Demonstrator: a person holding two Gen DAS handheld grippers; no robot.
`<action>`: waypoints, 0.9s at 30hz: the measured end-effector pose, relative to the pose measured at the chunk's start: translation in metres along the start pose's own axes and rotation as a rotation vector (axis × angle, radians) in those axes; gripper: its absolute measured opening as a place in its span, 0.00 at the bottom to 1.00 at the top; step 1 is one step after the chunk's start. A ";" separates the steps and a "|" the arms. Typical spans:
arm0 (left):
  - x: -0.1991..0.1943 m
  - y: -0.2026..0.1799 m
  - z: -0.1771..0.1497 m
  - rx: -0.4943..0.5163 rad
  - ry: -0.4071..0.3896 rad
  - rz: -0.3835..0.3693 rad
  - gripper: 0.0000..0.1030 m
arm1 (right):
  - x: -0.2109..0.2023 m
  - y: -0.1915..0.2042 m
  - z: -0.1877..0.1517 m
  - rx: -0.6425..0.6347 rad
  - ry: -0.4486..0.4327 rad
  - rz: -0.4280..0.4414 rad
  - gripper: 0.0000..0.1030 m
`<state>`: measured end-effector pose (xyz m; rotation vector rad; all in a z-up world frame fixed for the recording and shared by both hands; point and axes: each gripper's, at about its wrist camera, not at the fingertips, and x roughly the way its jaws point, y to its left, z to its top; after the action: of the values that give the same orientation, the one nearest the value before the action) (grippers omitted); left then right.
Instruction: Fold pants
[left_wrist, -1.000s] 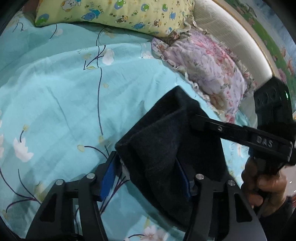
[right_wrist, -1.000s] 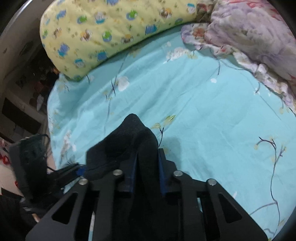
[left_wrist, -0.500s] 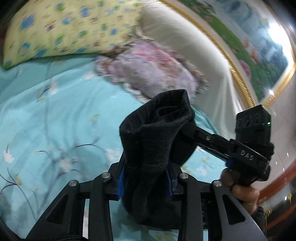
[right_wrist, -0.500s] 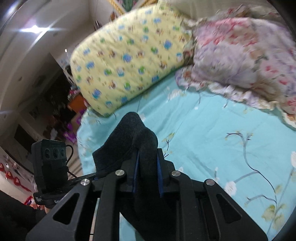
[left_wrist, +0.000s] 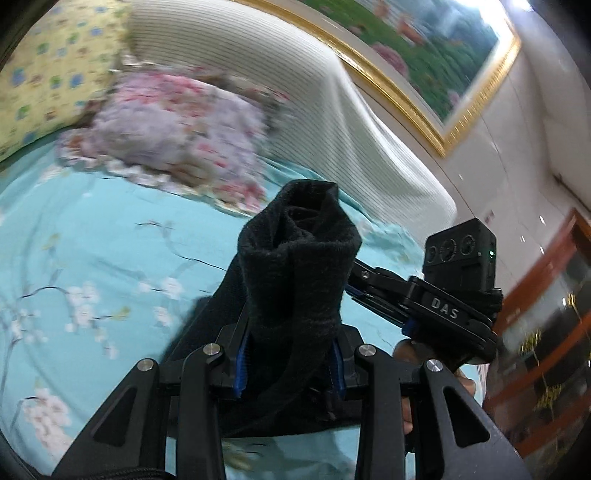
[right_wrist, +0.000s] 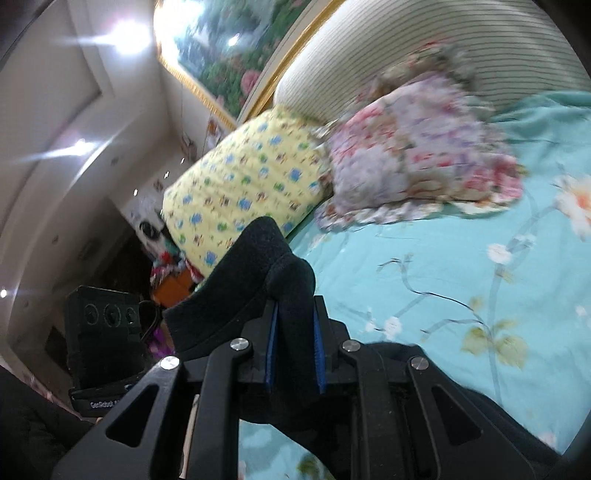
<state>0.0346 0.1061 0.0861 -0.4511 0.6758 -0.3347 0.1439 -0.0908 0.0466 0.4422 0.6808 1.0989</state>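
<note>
Landmark: the bed (left_wrist: 92, 258), covered by a turquoise floral sheet; all places below are given relative to it.
Pants (left_wrist: 295, 280): dark, thick fabric, lifted clear of the bed and bunched between both tools; a loose part hangs down toward the sheet.
Left gripper (left_wrist: 290, 363): fingers narrow, clamped on a bunched fold of the pants that stands up past the blue pads. The jaws have just been closing, with the fabric between them.
Right gripper (right_wrist: 293, 345): fingers narrow, pressed on a second fold of the same garment; in the left wrist view it sits just beside the left one, toward the far edge of the bed.
Hand (left_wrist: 406, 354): partly visible under the right tool.
Surroundings: a yellow pillow (right_wrist: 243, 184) and a pink floral quilt (right_wrist: 417, 147) lie at the head of the bed, well apart from the pants.
Done: both grasps are secure and the garment is off the bed.
Left: judged from these views, no finished fold is visible; the pants must be laid flat on the bed, doubled over and smoothed.
Progress: early stage, by estimate.
</note>
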 end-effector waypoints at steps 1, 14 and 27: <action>0.009 -0.013 -0.003 0.022 0.021 -0.012 0.32 | -0.011 -0.006 -0.003 0.012 -0.017 -0.010 0.18; 0.087 -0.084 -0.045 0.164 0.185 -0.048 0.32 | -0.097 -0.068 -0.039 0.124 -0.107 -0.115 0.18; 0.129 -0.096 -0.076 0.257 0.241 -0.074 0.40 | -0.120 -0.108 -0.075 0.222 -0.131 -0.177 0.18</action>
<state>0.0641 -0.0542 0.0148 -0.1919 0.8386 -0.5442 0.1289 -0.2440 -0.0427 0.6264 0.7143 0.8233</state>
